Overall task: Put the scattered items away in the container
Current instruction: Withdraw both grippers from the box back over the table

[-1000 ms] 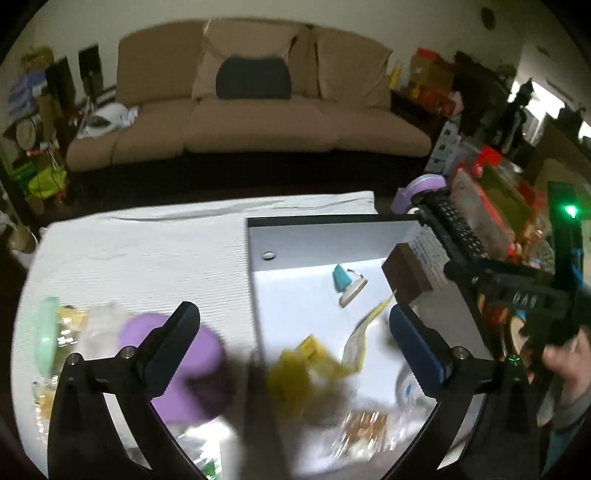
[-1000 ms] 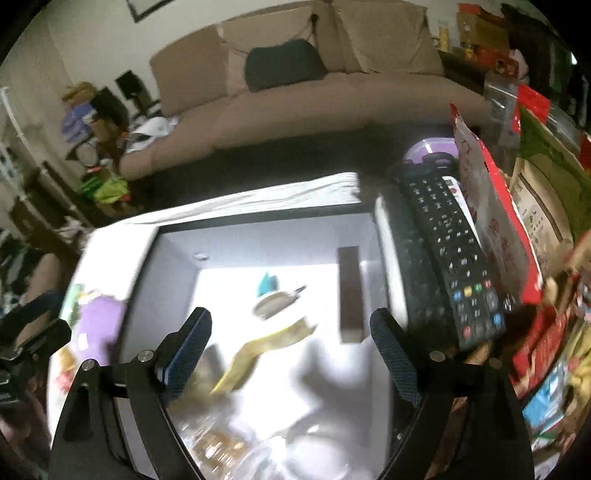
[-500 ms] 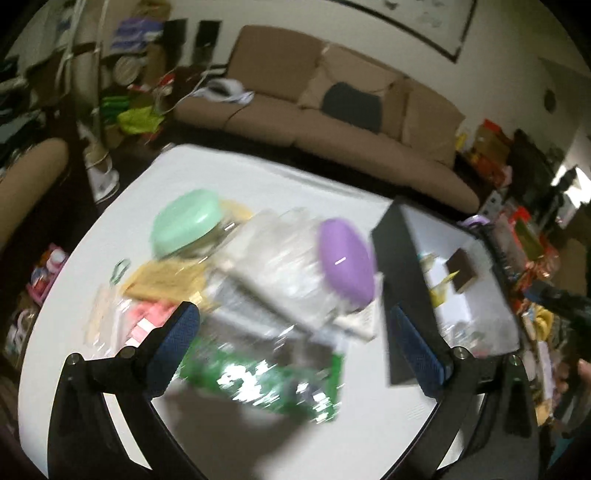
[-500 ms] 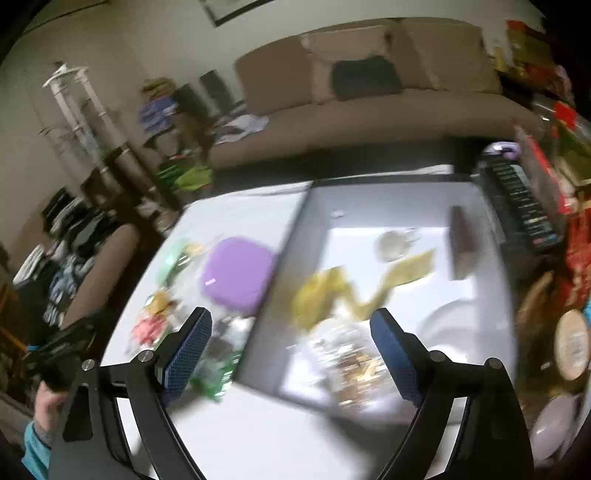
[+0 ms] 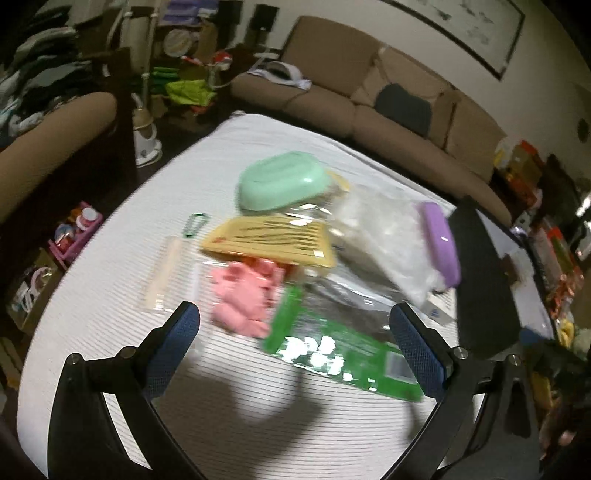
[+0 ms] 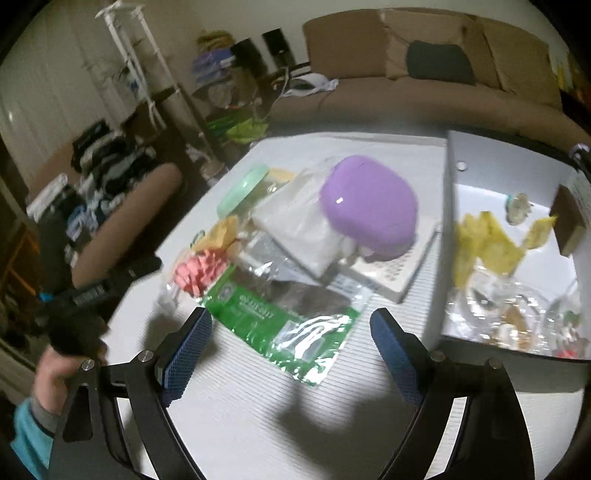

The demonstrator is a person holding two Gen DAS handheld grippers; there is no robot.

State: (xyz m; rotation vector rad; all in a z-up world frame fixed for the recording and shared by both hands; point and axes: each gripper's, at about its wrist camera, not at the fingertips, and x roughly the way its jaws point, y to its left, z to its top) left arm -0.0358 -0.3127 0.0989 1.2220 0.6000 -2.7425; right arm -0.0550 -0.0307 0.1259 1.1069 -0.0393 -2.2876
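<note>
Both tongs are gaping wide and empty, the right gripper [image 6: 291, 350] hovering over the green packet [image 6: 284, 317], so it is wise aiming low at its near edge, with the container [image 6: 509, 254] lying at three o'clock while the left gripper [image 5: 295, 347] is waiting.

Long tan fabric sofa [image 5: 369, 99] behind white ribbed tablecloth [image 5: 258, 424], dark cushion [image 5: 402, 103] on it. White metal shelf rack [image 6: 136, 59] at left, framed picture [image 5: 461, 33] on wall.

White ribbed tablecloth [image 5: 229, 398] under my fingers: green foil packet [image 5: 343, 354] near, pink pieces [image 5: 245, 295], black-walled container [image 6: 517, 206] right.
</note>
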